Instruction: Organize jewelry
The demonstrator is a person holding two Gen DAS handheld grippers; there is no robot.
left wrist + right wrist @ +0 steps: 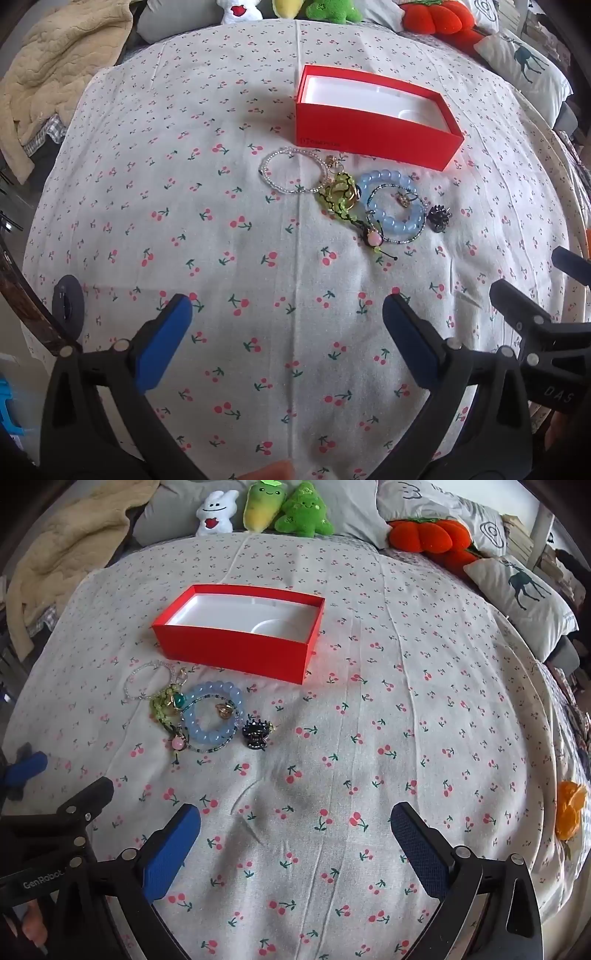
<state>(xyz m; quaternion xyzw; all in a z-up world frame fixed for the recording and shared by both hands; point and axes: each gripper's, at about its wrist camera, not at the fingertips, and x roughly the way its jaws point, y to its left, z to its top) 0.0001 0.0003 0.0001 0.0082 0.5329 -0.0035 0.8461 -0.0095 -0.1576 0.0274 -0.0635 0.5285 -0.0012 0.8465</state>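
Cloth: white cherry-print sheet (pixel 406 701) spread over the bed.
Blanket: beige quilted throw (pixel 55 74) bunched at the far left.
Plush toys: white bunny (pixel 214 513), yellow-green carrot (pixel 262 506) and green tree (pixel 303 515) in a row at the head.
Cushions: orange pumpkin (pixel 432 535); deer-print pillow (pixel 524 587) at right.

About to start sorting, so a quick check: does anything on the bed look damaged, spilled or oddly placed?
Nothing damaged. The jewelry lies in an overlapping heap beside the empty red box, its strands crossing.
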